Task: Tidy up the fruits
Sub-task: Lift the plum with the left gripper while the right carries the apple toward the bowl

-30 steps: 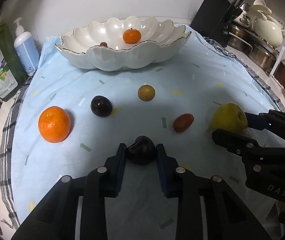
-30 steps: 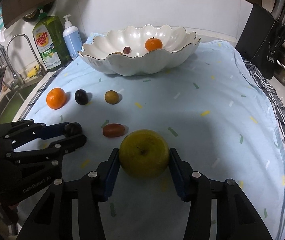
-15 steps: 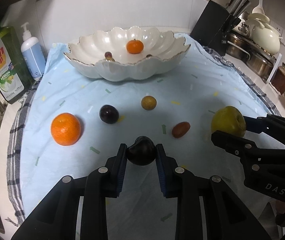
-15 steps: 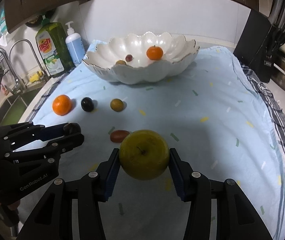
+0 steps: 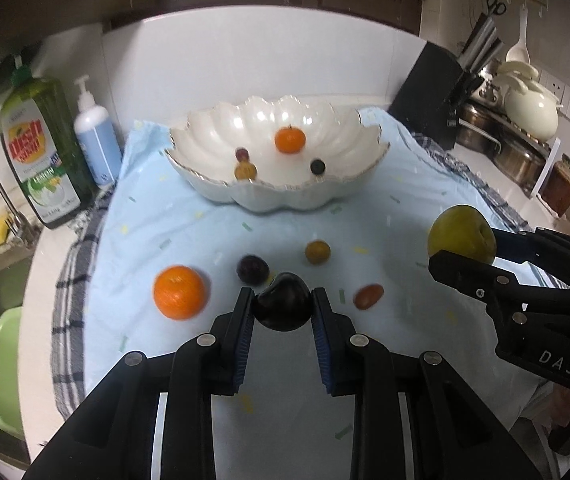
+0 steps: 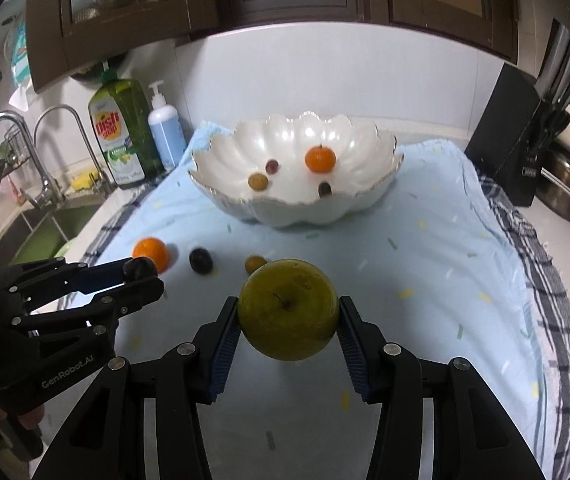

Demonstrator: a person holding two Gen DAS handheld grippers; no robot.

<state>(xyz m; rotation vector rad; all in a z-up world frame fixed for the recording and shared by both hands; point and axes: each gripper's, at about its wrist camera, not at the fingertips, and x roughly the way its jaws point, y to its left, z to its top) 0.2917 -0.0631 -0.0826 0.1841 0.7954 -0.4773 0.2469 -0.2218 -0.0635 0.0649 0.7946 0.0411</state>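
- Left wrist view, far left: orange (image 5: pixel 180 297) lying on the blue cloth (image 5: pixel 189 224) over the tabletop.
- Centre: left hand-held gripper (image 5: pixel 283 308) clenched on a dark plum (image 5: pixel 283 306), lifted clear of the cloth, pointed end up-left.
- Beyond: scalloped bowl (image 5: pixel 221 128), long axis left-right.
- Right: right hand-held gripper (image 6: pixel 288 316) grasping a green apple (image 6: pixel 288 314), stem toward the camera.

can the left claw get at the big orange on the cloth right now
Probably not yet: the left claw is shut on a dark plum, so it has no free grip. The orange itself lies unobstructed on the cloth, just left of it.
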